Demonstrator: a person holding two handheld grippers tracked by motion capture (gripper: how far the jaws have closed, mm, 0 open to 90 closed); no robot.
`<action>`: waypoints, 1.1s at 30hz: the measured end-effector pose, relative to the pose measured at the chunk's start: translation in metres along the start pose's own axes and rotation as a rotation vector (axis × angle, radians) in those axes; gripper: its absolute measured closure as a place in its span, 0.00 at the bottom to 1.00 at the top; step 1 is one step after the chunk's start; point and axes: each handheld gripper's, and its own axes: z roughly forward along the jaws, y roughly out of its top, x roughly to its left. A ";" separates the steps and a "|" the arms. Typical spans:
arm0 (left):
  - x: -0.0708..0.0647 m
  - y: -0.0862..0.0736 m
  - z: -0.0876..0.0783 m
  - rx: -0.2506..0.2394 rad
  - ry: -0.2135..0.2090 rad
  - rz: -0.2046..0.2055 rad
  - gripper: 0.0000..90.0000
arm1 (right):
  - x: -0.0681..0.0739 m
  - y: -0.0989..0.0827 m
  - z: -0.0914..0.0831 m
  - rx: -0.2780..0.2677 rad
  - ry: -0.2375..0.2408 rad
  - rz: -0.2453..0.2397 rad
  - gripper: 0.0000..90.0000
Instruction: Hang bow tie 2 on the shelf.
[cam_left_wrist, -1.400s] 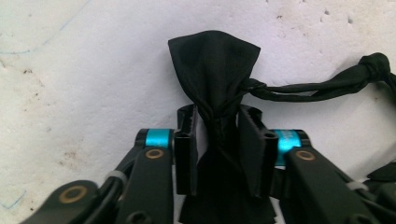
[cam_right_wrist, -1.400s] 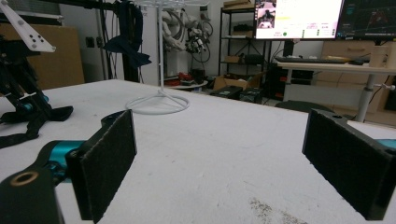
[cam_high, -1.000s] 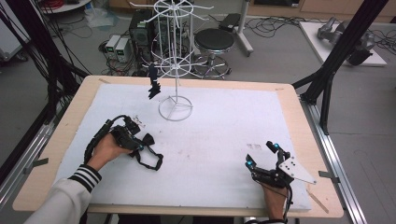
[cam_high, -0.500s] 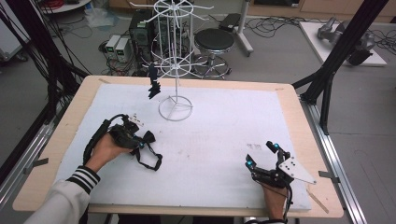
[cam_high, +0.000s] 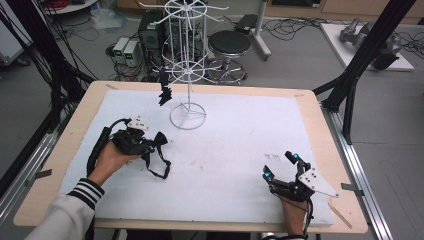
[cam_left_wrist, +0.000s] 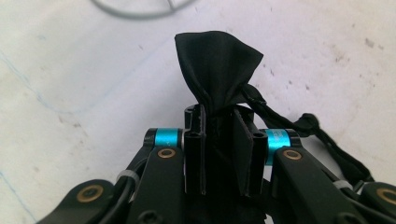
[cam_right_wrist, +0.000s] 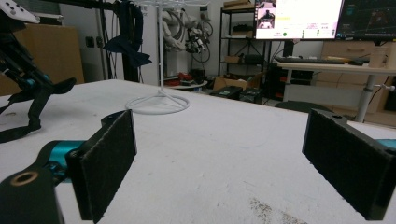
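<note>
Bow tie (cam_high: 159, 139) sits clamped between the jaws of my left gripper (cam_high: 145, 145), which has slid a little toward the 7 o'clock side of the white mat (cam_high: 240, 150) over the last second, away from the wire rack (cam_high: 188, 75) at 12 o'clock. Its strap (cam_high: 159, 167) has dragged along with it and lies in a loop on the mat toward 5 o'clock of the gripper. I take that small shift to mean the grip is settled and I am gathering the tie up before carrying it to the rack, where another bow tie (cam_high: 164, 91) already hangs from a low prong.

In the left gripper view, one wing of the bow tie (cam_left_wrist: 217, 70) fans out past the closed jaws, pointing straight ahead toward the rack's ring base (cam_left_wrist: 135, 9). Its long axis runs along the gripper's own line, roughly from 8 to 2 o'clock across the table, with the strap (cam_left_wrist: 327, 140) trailing off to the side.

My right gripper (cam_high: 282, 167) rests at the 5 o'clock corner with its jaws wide apart and nothing between them, well apart from the tie.
</note>
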 end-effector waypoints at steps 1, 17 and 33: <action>-0.001 0.000 -0.001 -0.018 0.004 0.000 0.84 | 0.000 0.000 0.000 -0.001 0.000 -0.001 0.10; -0.006 0.007 -0.016 -0.203 0.015 0.015 0.84 | 0.000 0.000 0.000 -0.001 0.000 -0.002 0.10; -0.004 0.025 -0.039 -0.307 0.052 0.028 0.84 | 0.000 0.000 0.000 0.000 0.000 -0.001 0.10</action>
